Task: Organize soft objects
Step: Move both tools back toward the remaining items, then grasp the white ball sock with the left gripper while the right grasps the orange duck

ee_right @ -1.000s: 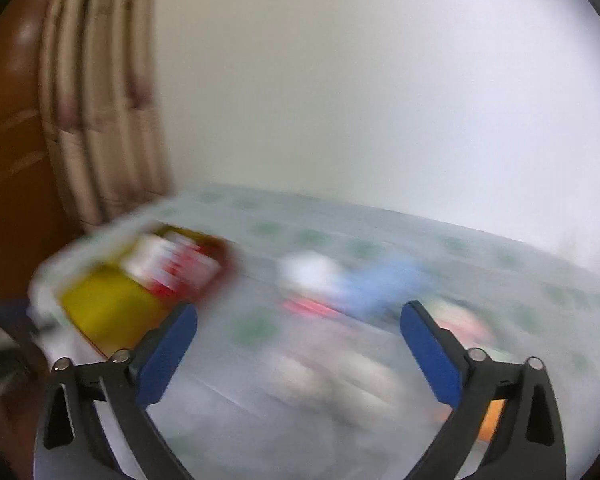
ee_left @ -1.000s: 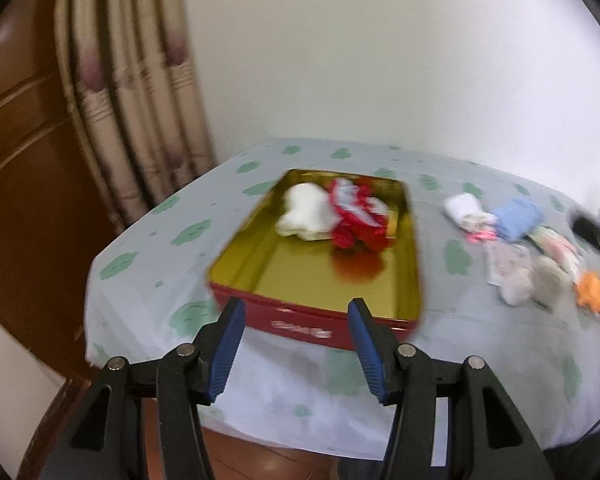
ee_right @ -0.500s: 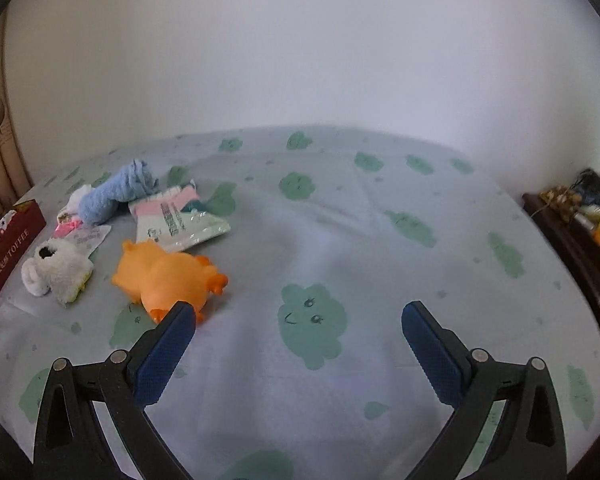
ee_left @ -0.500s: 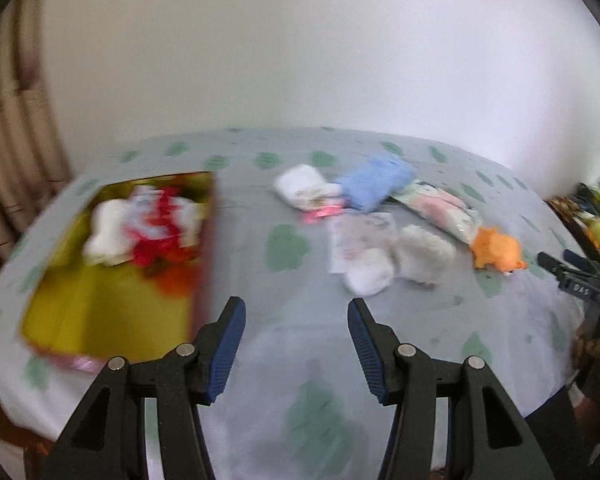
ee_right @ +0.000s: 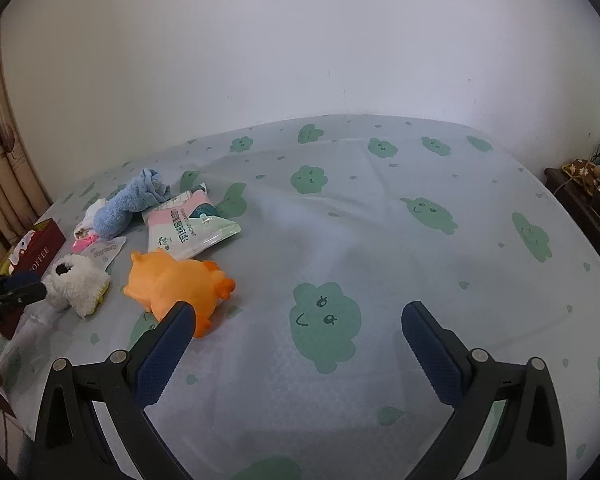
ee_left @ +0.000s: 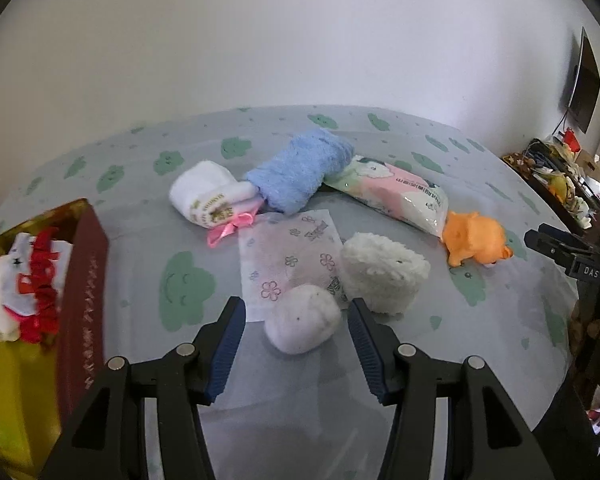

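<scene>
- My left gripper hangs with its jaws apart, framing a white fluffy ball at 12 o'clock; the pads are not touching it.
- My right gripper is spread wide and holds nothing, with the orange plush toy at 10 o'clock.
- The red tin sits at 9 o'clock of my left gripper.
- The blue rolled towel lies at 12 o'clock, farther back.

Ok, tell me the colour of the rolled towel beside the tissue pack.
Light blue; the towel shows best in the left wrist view.

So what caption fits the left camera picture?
Open left gripper lined up on a fluffy white sock lying on the table.
</scene>
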Motion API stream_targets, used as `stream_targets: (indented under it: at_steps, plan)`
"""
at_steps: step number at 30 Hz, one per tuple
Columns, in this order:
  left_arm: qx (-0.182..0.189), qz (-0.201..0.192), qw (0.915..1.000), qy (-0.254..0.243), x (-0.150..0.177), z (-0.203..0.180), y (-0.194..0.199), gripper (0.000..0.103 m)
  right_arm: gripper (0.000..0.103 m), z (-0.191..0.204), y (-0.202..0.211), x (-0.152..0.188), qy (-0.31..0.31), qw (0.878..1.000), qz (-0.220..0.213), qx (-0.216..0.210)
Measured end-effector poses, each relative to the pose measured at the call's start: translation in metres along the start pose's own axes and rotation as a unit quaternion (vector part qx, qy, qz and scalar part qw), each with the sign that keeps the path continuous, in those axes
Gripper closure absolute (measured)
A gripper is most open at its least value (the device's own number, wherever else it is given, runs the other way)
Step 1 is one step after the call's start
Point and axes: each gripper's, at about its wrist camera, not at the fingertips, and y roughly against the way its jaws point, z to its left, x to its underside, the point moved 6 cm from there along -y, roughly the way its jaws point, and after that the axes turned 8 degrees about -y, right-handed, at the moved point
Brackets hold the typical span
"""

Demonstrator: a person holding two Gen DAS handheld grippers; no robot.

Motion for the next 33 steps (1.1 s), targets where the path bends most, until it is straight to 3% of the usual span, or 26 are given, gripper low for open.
stream_targets:
  at_steps: [12, 13, 14, 23, 28, 31, 33]
  plan:
    - [0.032, 0.027, 0.9989, 0.021, 0.008, 0.006, -0.028, 0.049, 0.0, -0.003, -0.004, 0.001, -0.01, 1.0, 0.012, -0.007]
    - [0.029, 0.029, 0.9989, 0.022, 0.009, 0.006, -0.029, 0.05, 0.0, -0.003, -0.004, 0.001, -0.01, 1.0, 0.012, -0.007]
    - [0.023, 0.025, 0.9992, 0.022, 0.009, 0.005, -0.029, 0.076, 0.0, -0.003, -0.004, 0.001, -0.01, 1.0, 0.012, -0.007]
    - [0.017, -0.006, 0.9974, 0.07, 0.013, -0.006, 0.007, 0.079, 0.0, -0.001, 0.001, 0.001, -0.006, 0.999, 0.006, -0.03]
    - [0.031, -0.013, 0.9939, 0.105, 0.025, -0.011, 0.036, 0.079, 0.0, 0.033, 0.004, 0.0, 0.071, 0.993, 0.027, -0.088]
    - [0.033, -0.011, 0.9931, 0.112, 0.031, -0.014, 0.047, 0.079, 0.0, 0.064, -0.001, 0.0, 0.161, 0.978, 0.052, -0.118]
    - [0.03, -0.006, 0.9934, 0.11, 0.035, -0.016, 0.053, 0.079, 0.0, 0.08, -0.011, 0.002, 0.227, 0.964, 0.071, -0.116]
